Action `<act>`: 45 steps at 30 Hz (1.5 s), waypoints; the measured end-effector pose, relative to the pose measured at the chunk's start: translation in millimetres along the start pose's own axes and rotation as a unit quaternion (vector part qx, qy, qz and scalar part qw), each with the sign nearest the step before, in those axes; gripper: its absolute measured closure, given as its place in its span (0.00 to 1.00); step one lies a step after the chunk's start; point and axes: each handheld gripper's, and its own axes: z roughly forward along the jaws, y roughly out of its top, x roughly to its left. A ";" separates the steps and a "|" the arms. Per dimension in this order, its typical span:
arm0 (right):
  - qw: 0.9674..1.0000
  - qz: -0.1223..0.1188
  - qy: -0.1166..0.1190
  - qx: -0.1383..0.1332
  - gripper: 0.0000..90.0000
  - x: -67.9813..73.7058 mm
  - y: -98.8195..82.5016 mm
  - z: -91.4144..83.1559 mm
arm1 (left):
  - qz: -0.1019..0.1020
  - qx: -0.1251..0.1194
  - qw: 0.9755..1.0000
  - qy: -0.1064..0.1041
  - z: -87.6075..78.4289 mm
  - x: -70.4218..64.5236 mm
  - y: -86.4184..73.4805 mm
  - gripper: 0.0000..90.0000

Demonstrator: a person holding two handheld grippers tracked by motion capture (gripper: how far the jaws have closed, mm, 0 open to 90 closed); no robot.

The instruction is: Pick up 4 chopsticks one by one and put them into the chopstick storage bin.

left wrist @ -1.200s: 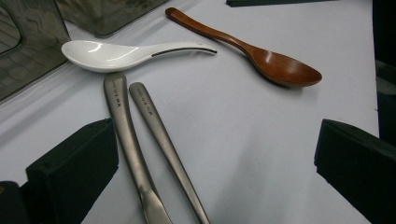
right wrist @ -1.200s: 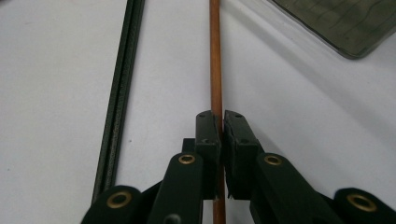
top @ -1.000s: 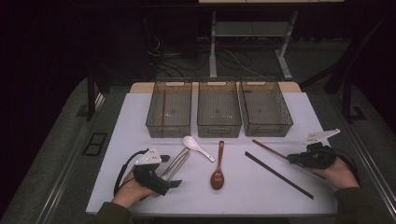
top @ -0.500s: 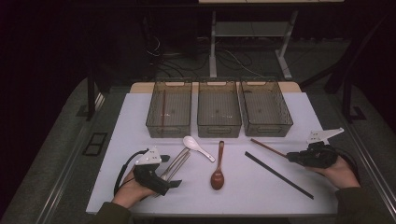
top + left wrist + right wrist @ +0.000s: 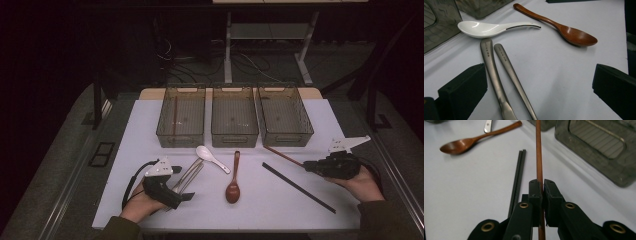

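Note:
My right gripper (image 5: 306,165) is shut on a brown wooden chopstick (image 5: 280,154), which points toward the right bin (image 5: 285,116); the right gripper view shows the stick (image 5: 539,152) pinched between the pads (image 5: 542,187). A black pair of chopsticks (image 5: 298,186) lies beside it on the white table (image 5: 150,130). My left gripper (image 5: 186,195) rests at the front left, open. In the left gripper view its jaws (image 5: 536,92) stand wide, with two metal utensil handles (image 5: 499,72) on the table between them, untouched. A white ceramic spoon (image 5: 211,158) and a wooden spoon (image 5: 233,181) lie in the middle.
Three clear grey bins stand in a row at the back: left (image 5: 181,119), middle (image 5: 234,117) and right. A brown stick (image 5: 174,111) lies in the left bin. Cables trail from both grippers. Table edges are near both hands.
The right gripper with the brown chopstick has shifted very slightly; the left hand and the utensils on the table have stayed put.

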 end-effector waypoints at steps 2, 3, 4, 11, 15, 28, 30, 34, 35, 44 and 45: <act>1.000 -0.003 0.001 -0.006 0.95 2.0 3.0 -0.7 | 0.000 0.000 1.000 0.000 -0.1 -0.1 0.0 0.00; 1.000 -0.002 0.003 -0.010 0.95 3.1 4.5 -0.6 | 0.001 0.001 1.000 0.000 -0.2 0.0 -0.1 0.00; 1.000 -0.002 0.002 -0.013 0.95 4.4 6.0 -0.5 | 0.000 0.001 1.000 0.000 -0.1 0.0 -0.1 0.00; 1.000 -0.006 0.001 -0.018 0.95 12.2 17.6 3.2 | 0.000 0.001 1.000 0.000 0.1 0.2 -0.1 0.00; 1.000 -0.007 0.000 -0.025 0.95 15.1 23.7 5.8 | 0.000 0.001 1.000 0.000 0.5 0.2 0.0 0.00; 0.999 -0.006 0.002 -0.037 0.95 21.4 43.0 16.0 | 0.000 0.003 1.000 0.000 1.2 0.6 0.0 0.00; 0.999 -0.007 0.005 -0.038 0.95 22.6 46.1 18.2 | 0.000 0.002 1.000 0.000 1.2 0.5 -0.1 0.00; 0.999 -0.008 0.006 -0.037 0.95 25.4 52.4 23.9 | -0.001 0.002 1.000 -0.001 1.4 0.6 -0.1 0.00; 0.999 -0.007 0.004 -0.036 0.95 26.1 54.0 25.2 | -0.001 0.002 1.000 -0.001 1.5 0.5 -0.1 0.00; 0.999 -0.004 0.003 -0.043 0.95 30.6 68.7 35.4 | 0.000 0.001 1.000 -0.004 1.4 0.0 0.1 0.00; 0.999 -0.004 0.003 -0.043 0.95 31.6 70.9 36.9 | 0.000 0.001 1.000 -0.004 1.5 0.1 0.1 0.00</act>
